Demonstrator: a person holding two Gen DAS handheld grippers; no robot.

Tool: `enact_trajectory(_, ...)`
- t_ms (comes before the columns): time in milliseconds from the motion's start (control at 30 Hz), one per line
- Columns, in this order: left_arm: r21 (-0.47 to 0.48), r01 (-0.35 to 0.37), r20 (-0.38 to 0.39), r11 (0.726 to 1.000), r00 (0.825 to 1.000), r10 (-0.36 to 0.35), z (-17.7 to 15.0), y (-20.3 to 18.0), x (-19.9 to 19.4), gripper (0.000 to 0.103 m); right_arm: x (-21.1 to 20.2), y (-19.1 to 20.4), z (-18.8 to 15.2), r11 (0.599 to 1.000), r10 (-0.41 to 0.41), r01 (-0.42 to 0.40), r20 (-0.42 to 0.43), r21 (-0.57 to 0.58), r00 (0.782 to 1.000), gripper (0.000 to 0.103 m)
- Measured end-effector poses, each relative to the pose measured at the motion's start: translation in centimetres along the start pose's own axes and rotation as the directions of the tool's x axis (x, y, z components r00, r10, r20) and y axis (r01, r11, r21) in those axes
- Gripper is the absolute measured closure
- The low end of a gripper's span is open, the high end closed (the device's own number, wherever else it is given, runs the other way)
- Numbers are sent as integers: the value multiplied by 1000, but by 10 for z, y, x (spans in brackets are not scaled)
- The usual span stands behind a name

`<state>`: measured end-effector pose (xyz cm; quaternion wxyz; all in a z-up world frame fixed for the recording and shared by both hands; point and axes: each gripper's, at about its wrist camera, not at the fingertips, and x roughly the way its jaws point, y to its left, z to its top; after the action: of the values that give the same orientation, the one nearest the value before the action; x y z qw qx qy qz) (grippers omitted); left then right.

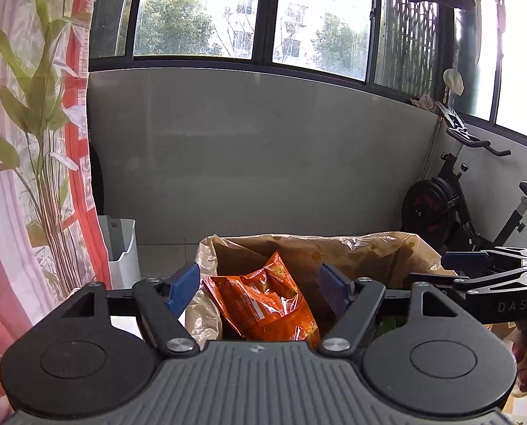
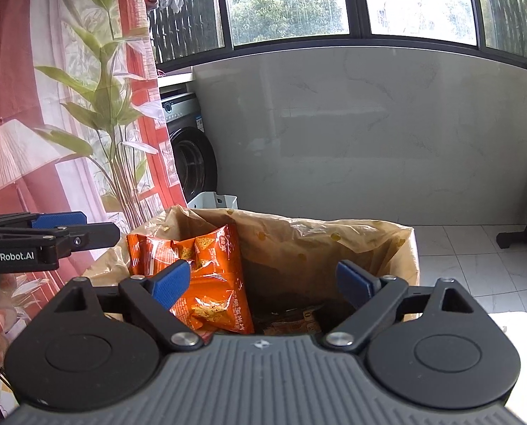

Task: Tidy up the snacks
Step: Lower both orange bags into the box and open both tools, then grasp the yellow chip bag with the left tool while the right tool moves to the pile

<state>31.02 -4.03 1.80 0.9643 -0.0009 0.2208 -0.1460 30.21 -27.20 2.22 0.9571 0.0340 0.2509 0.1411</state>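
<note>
Both pairs of our fingers stand spread with nothing between them — left gripper [image 1: 260,285] and right gripper [image 2: 263,281] hover over the lined box [image 2: 410,248]. We see the orange snack bag [image 2: 210,283] upright inside, against the box's left edge — open space to its right.

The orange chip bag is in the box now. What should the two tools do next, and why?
Probably lift both tools up and back from the box to fetch another snack. The orange chip bag stands inside the lined box, and neither the left tool nor the right tool grips it; both are open with nothing pressed between their pads, so this bag looks finished.
</note>
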Motion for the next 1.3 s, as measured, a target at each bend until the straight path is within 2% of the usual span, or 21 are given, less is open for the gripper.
enact_trajectory(267,-36,0,-20,999,1000,-1,-25,31,-45,27,-39,16,-20,1000,15,-15,45,5,999,13)
enact_trajectory(400,-42,-16,-39,999,999,14,-44,45,-63,27,-59,25,-38,1000,-11,10,89,7,996,13)
enact_trajectory(633,-90,-70,-94,994,994,61,-81,65,-73,28,-83,42,-77,999,-47,48,170,3,984,13)
enact_trajectory(767,-142,-105,-147,984,986,83,-103,72,-68,28,-86,45,-102,997,-80,76,173,26,982,13)
enact_trajectory(900,-234,-145,-248,961,965,85,-133,77,-55,28,-84,44,-127,993,-103,94,150,65,983,13)
enact_trajectory(1033,-328,-160,-321,931,946,49,-159,82,-45,27,-76,43,-155,990,-101,91,92,106,991,13)
enact_trajectory(1133,-391,-184,-350,902,936,40,-170,85,-41,27,-68,42,-171,990,-95,90,43,107,995,14)
enact_trajectory(1300,-508,-190,-364,840,931,-10,-179,89,-29,26,-56,37,-190,989,-80,81,-10,126,997,15)
